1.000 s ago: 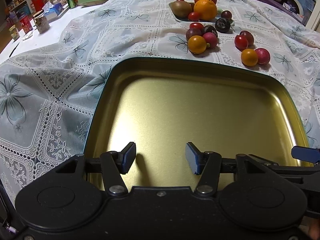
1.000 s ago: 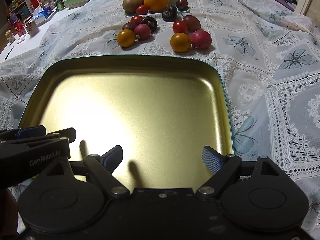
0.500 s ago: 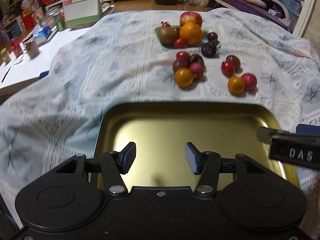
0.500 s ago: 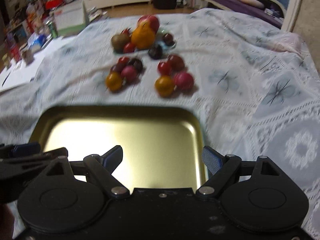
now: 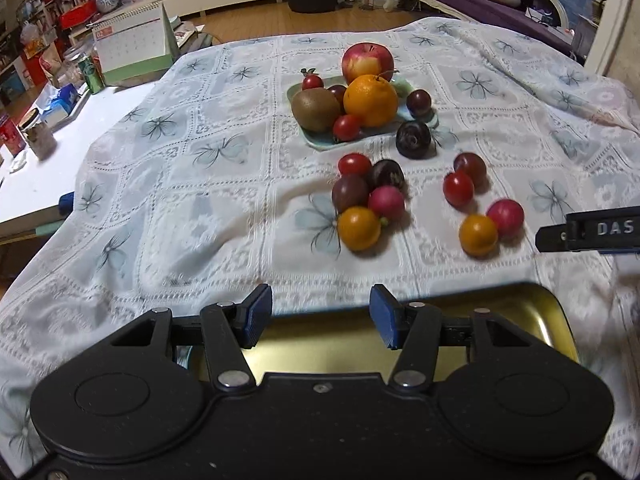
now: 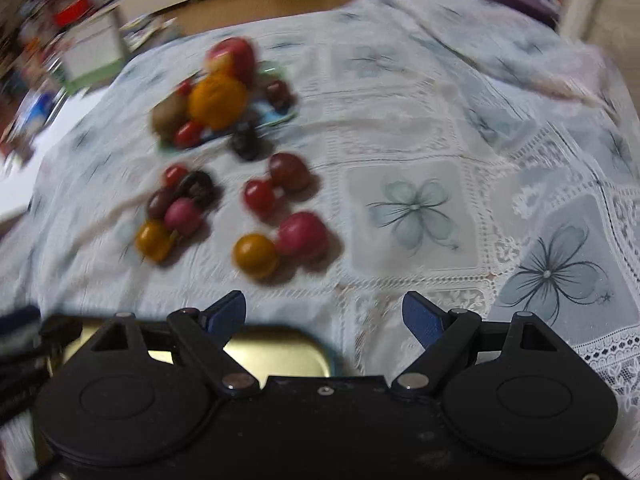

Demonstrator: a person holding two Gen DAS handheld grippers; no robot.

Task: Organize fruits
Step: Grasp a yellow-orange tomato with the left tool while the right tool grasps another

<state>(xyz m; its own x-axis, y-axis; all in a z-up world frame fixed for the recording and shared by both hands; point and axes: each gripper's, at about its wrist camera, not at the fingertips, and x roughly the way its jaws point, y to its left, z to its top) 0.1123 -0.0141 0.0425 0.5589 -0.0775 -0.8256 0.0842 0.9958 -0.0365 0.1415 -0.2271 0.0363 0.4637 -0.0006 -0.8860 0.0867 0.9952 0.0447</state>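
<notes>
A gold metal tray lies on the lace tablecloth just under my left gripper, which is open and empty. My right gripper is open and empty too, above the tray's corner. Beyond the tray lie two clusters of small fruits: one with an orange fruit, another with an orange fruit and a pink one. Farther back a pale green plate holds an apple, an orange and a kiwi. The right wrist view is blurred.
A dark plum sits beside the plate. The right gripper's body shows at the right edge of the left wrist view. A desk calendar, a can and boxes stand on a white table at the far left.
Both grippers have risen and pulled back from over the tray; the tray now shows only at the bottom and the fruits sit nearer mid-frame. Both stay open.
</notes>
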